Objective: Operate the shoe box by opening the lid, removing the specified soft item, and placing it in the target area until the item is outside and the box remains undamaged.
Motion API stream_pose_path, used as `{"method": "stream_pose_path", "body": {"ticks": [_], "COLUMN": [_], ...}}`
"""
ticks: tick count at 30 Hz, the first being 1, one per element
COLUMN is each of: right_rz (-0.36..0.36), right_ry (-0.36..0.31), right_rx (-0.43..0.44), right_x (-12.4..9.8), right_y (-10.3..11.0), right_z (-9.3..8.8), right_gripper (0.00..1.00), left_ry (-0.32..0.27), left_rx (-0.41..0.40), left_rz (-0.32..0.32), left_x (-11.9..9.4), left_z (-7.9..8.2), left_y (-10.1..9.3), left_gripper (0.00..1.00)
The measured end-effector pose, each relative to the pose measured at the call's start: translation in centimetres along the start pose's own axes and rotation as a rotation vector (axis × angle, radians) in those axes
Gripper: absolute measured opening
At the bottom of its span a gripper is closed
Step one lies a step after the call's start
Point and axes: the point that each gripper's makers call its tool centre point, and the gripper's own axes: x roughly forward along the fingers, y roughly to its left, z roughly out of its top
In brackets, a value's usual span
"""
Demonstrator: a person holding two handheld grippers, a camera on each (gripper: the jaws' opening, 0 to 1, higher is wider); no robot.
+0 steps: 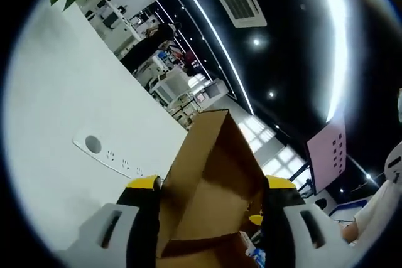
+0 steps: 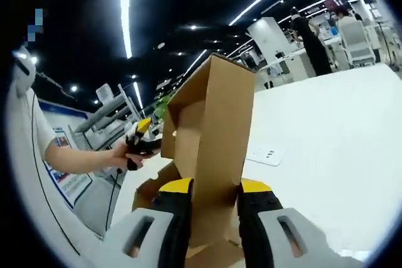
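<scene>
Pinching the raised cardboard lid of the shoe box between my 2 right jaws, with the left gripper straddling the same flap, I risk creasing or tearing it by pulling unevenly.

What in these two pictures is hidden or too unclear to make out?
- Inside of the cardboard box: right gripper view, hidden behind its raised flap.
- Soft item: hidden by the cardboard in the left gripper view.
- Box base: cut off by the bottom edge in the right gripper view.
- Sign: left gripper view, print too small.
- Blue-white thing between the jaws: too little shows to tell.
</scene>
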Motion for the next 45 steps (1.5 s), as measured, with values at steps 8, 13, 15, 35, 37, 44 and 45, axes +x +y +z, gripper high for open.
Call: {"method": "stream_pose_path", "body": {"ticks": [8, 13, 15, 35, 37, 44, 45], "right_rz": [-0.041, -0.067, -0.082, -0.237, -0.262, -0.320, -0.325], "right_ry": [0.038, 0.080, 0.103, 0.183, 0.184, 0.156, 0.157], "right_rx": [-0.217, -0.342, -0.395, -0.687, -0.714, -0.733, -0.736], "right_x": [-0.1, -0.1, -0.1, -0.7, -0.7, -1.2, -1.3], "right_y": [0.5, 0.7, 0.7, 0.9, 0.9, 1.3, 1.5], "right_z": [-0.3, -0.6, -0.7, -1.3, -1.3, -1.5, -1.5], "right_gripper": [0.22, 0.22, 0.22, 0.22, 0.21, 0.20, 0.20], "left_ry": [-0.019, -0.006, 0.000, -0.061, -0.067, -0.101, -0.101], "left_rx": [0.012, 0.025, 0.037, 0.154, 0.134, 0.084, 0.082], "left_rz": [-0.026, -0.012, -0.005, -0.044, -0.043, 0.009, 0.026], "left_x": [-1.2, -1.9, -2.1, -4.6, -5.0, -5.4, -5.5], "left_z": [0.4, 0.1, -0.1, 0.5, 0.7, 0.1, -0.1], "left_y": [-2.2, -2.7, -2.8, -6.8, -7.4, -7.3, -7.1], "left_gripper": [0.72, 0.73, 0.73, 0.69, 0.69, 0.65, 0.60]}}
